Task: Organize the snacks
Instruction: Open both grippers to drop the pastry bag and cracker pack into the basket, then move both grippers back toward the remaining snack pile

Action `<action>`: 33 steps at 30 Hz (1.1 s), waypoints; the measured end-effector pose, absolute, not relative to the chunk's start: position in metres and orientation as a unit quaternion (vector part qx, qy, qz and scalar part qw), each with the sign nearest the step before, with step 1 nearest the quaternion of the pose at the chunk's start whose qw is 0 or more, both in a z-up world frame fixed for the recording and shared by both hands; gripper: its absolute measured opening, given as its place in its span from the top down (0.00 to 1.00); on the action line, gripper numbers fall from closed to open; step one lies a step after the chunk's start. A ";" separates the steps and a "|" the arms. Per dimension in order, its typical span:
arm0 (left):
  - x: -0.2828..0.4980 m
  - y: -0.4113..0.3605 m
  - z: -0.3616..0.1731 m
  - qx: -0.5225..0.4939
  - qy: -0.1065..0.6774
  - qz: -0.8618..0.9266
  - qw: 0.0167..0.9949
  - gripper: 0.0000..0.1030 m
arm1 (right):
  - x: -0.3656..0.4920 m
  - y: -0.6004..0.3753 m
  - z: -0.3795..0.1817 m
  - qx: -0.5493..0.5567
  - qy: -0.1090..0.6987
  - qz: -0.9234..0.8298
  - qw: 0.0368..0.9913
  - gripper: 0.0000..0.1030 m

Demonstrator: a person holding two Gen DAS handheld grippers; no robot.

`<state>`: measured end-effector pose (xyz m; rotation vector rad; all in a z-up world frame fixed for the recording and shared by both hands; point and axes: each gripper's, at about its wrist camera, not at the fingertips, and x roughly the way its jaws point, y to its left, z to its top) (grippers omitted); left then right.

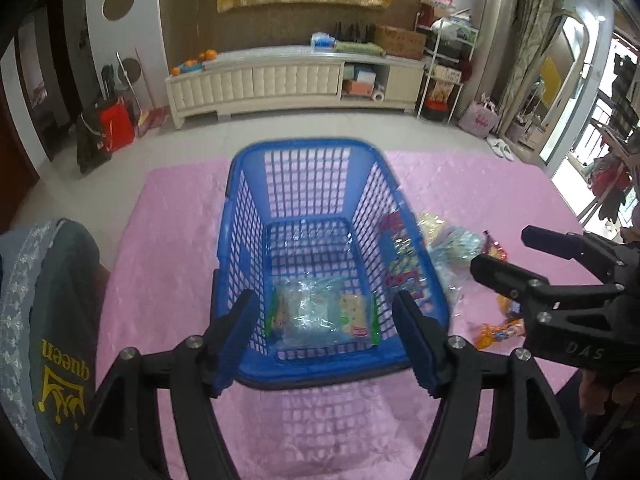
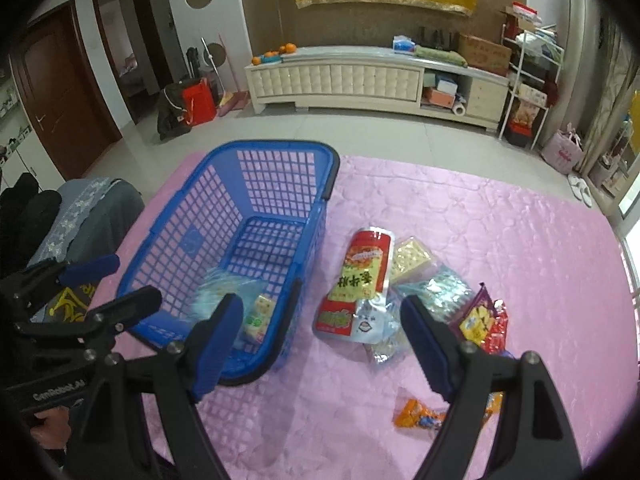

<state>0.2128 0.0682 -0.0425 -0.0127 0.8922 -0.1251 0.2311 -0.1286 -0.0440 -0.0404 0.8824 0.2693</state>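
Observation:
A blue plastic basket (image 1: 312,160) stands on the pink mat (image 1: 180,240); it also shows in the right wrist view (image 2: 276,148). A clear snack bag (image 1: 320,312) lies on its floor. My left gripper (image 1: 324,344) is open and empty above the basket's near rim. My right gripper (image 2: 320,344) is open and empty above the mat, right of the basket; it also shows in the left wrist view (image 1: 508,252). Loose snacks lie on the mat: a red and yellow packet (image 2: 360,280), a pale cracker pack (image 2: 410,258), a light blue bag (image 2: 436,292), a purple and red bag (image 2: 484,320) and an orange packet (image 2: 420,414).
A grey cushion with a yellow crown print (image 1: 52,320) sits left of the mat. A white TV cabinet (image 1: 296,80) stands along the far wall, with a metal shelf rack (image 2: 528,80) at its right. The tiled floor (image 2: 400,136) lies beyond the mat.

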 end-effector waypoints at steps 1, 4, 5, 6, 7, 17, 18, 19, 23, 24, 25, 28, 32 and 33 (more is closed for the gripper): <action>0.206 0.065 -0.036 -0.004 0.426 -0.062 0.903 0.33 | 0.228 -0.130 -0.040 -0.018 0.423 0.131 0.896 0.18; 0.191 0.055 -0.022 0.010 0.412 -0.058 0.909 0.25 | 0.214 -0.140 -0.024 -0.015 0.412 0.132 0.902 0.18; 0.184 0.050 -0.016 0.019 0.402 -0.053 0.914 0.24 | 0.208 -0.144 -0.018 -0.016 0.407 0.131 0.904 0.18; 0.178 0.045 -0.011 0.024 0.394 -0.052 0.917 0.23 | 0.204 -0.147 -0.015 -0.016 0.405 0.130 0.905 0.18; 0.172 0.041 -0.006 0.025 0.389 -0.054 0.919 0.23 | 0.199 -0.150 -0.011 -0.015 0.401 0.129 0.907 0.18; 0.145 -0.004 0.016 0.040 0.353 -0.070 0.932 0.19 | 0.161 -0.195 0.011 0.005 0.381 0.110 0.918 0.18; 0.143 -0.009 0.018 0.041 0.351 -0.072 0.933 0.19 | 0.158 -0.202 0.011 0.007 0.381 0.107 0.919 0.18; 0.142 -0.016 0.018 0.042 0.348 -0.076 0.933 0.17 | 0.156 -0.206 0.011 0.008 0.380 0.105 0.919 0.18; 0.142 -0.040 0.016 0.049 0.344 -0.088 0.934 0.16 | 0.151 -0.226 0.010 0.013 0.379 0.096 0.920 0.18; 0.142 -0.044 0.015 0.051 0.344 -0.091 0.933 0.16 | 0.151 -0.233 0.008 0.015 0.381 0.093 0.920 0.18; 0.143 -0.054 0.013 0.055 0.346 -0.098 0.931 0.16 | 0.149 -0.238 0.007 0.016 0.382 0.090 0.920 0.18; 0.147 -0.072 0.004 0.065 0.353 -0.110 0.927 0.16 | 0.149 -0.255 -0.001 0.020 0.390 0.082 0.917 0.18; 0.158 -0.095 -0.011 0.061 0.376 -0.126 0.916 0.16 | 0.152 -0.280 -0.015 0.023 0.405 0.071 0.911 0.18; 0.160 -0.098 -0.014 0.062 0.380 -0.128 0.914 0.16 | 0.152 -0.285 -0.018 0.024 0.408 0.069 0.910 0.18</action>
